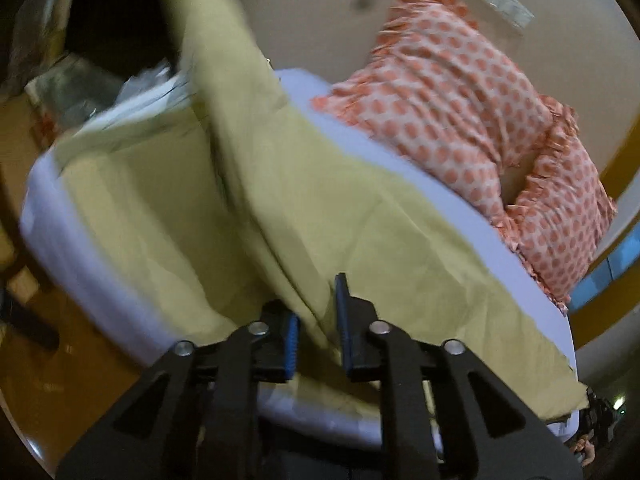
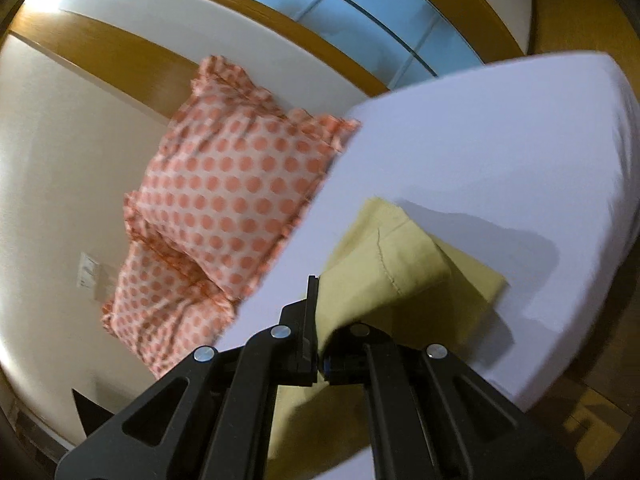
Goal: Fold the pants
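Pants [image 1: 312, 208] spread over bed [image 1: 460, 196]; lifted for folding. Left gripper [image 1: 316, 332] jaws part-open around a raised fold. Right gripper [image 2: 318, 320] jaws clamped on a hem.

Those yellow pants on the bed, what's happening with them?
A person is folding the yellow pants on a white bed, using a handheld gripper in each hand. The left gripper has fabric between its fingers with a gap showing. The right gripper is clamped on a raised part. Two orange polka-dot pillows lean against the wall.
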Action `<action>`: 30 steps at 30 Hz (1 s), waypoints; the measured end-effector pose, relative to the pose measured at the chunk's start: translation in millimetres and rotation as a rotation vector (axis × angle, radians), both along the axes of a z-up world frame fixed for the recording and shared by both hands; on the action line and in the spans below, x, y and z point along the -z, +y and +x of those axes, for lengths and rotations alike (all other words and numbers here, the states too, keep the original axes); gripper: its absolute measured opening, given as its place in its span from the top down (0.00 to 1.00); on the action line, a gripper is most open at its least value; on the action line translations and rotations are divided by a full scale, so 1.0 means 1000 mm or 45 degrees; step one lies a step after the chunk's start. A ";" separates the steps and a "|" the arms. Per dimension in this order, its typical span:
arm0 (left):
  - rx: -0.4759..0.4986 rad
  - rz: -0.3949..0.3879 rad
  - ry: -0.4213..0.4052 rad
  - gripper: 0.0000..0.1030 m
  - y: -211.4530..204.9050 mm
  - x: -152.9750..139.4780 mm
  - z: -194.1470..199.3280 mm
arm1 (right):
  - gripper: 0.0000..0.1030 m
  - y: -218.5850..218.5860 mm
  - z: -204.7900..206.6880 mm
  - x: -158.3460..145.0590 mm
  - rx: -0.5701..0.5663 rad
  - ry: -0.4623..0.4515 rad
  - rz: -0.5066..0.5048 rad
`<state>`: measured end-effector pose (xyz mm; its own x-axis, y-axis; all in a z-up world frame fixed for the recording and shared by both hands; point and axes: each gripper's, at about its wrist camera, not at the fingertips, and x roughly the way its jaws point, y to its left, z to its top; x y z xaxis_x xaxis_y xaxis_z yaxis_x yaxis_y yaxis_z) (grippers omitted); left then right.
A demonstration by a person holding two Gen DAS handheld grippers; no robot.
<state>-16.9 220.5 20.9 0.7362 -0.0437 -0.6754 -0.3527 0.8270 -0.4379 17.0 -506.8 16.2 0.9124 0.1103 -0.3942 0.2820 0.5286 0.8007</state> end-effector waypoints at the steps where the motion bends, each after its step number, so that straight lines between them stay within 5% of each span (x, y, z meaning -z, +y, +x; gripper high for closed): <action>1: -0.011 -0.033 0.011 0.85 0.005 0.008 -0.006 | 0.99 0.000 0.000 0.005 -0.001 0.027 0.001; 3: -0.016 -0.083 0.001 0.85 0.010 0.017 -0.014 | 0.99 -0.001 -0.001 0.011 0.003 0.044 0.003; 7: 0.013 -0.028 -0.030 0.84 0.001 0.017 -0.022 | 0.96 0.000 -0.010 0.006 0.028 0.115 -0.086; 9: 0.025 -0.018 -0.043 0.80 -0.001 0.017 -0.026 | 0.77 -0.001 -0.021 0.002 0.073 0.130 -0.117; 10: 0.033 -0.021 -0.053 0.77 -0.002 0.017 -0.027 | 0.54 -0.002 -0.026 0.000 0.102 0.132 -0.135; 11: 0.043 -0.027 -0.065 0.74 -0.003 0.017 -0.029 | 0.44 -0.003 -0.031 0.000 0.137 0.132 -0.156; 18: 0.086 -0.038 -0.117 0.61 -0.010 0.018 -0.046 | 0.45 -0.003 -0.040 0.020 0.222 0.172 -0.199; 30: 0.061 -0.080 -0.202 0.54 -0.009 0.016 -0.068 | 0.48 0.074 -0.021 0.023 0.062 -0.002 -0.587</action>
<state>-84.5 211.5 5.3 0.8293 -0.1196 -0.5458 -0.2359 0.8106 -0.5360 -4.2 -432.8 -6.4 0.9127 -0.1194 -0.3908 0.3147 0.8155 0.4857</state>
